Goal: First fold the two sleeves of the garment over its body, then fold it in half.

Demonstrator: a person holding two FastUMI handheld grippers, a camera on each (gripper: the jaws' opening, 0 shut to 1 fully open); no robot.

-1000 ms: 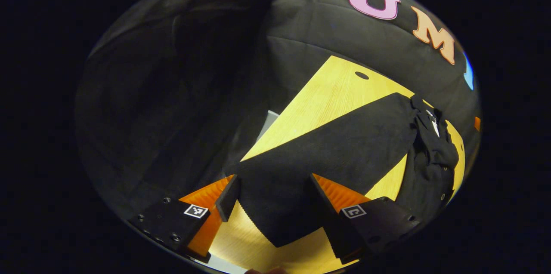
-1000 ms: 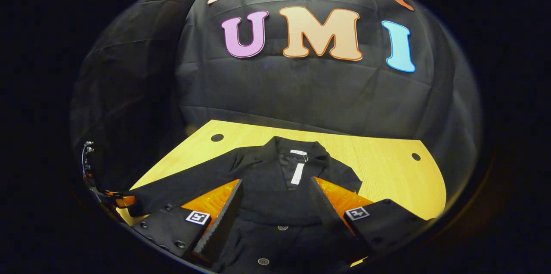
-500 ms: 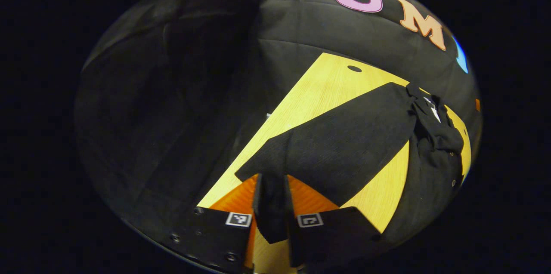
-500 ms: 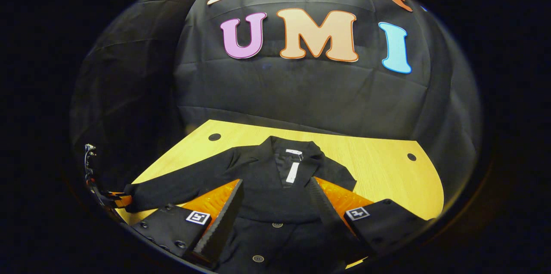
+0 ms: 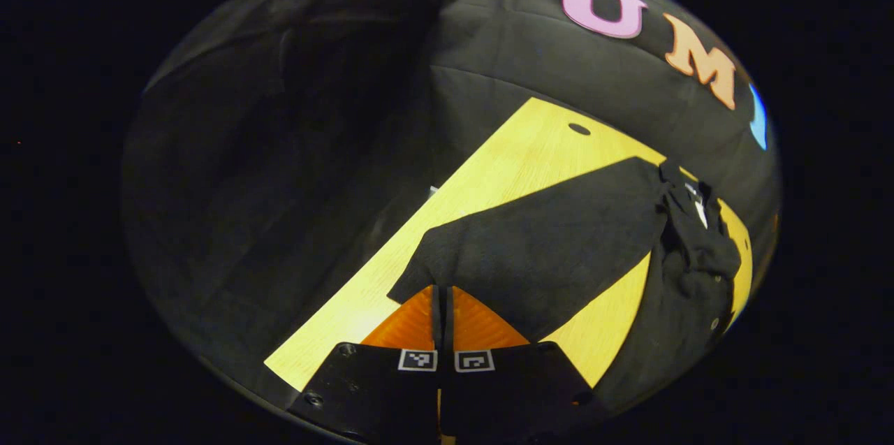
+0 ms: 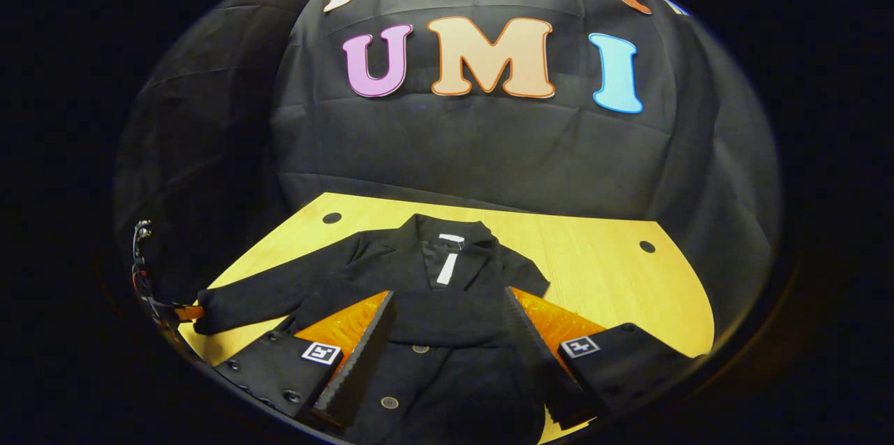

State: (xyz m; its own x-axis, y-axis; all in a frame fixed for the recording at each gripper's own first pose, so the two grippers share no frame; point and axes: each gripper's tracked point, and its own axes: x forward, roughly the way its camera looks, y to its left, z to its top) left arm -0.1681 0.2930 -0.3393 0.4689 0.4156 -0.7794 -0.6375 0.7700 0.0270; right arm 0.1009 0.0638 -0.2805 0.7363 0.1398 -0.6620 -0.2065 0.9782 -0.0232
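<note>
The black button-front jacket (image 6: pixel 419 291) lies flat, collar away, on the yellow wooden table (image 6: pixel 614 277). Looks like sleeve fold number one: the left gripper (image 5: pixel 441 298) has its fingers pinched together on the cuff end of the outstretched sleeve (image 5: pixel 545 249). Next it probably needs to carry that cuff across onto the body. The right gripper (image 6: pixel 447 340) hovers over the jacket's front, fingers wide apart, holding nothing.

A second ago the left gripper (image 5: pixel 441 305) had its fingers spread wide around the cuff of the sleeve (image 5: pixel 538 256); they have since closed tight together on the cuff edge, and the cuff has lifted from the table (image 5: pixel 531 151); the right gripper view has drifted slightly rightward across the jacket (image 6: pixel 433 291).
</note>
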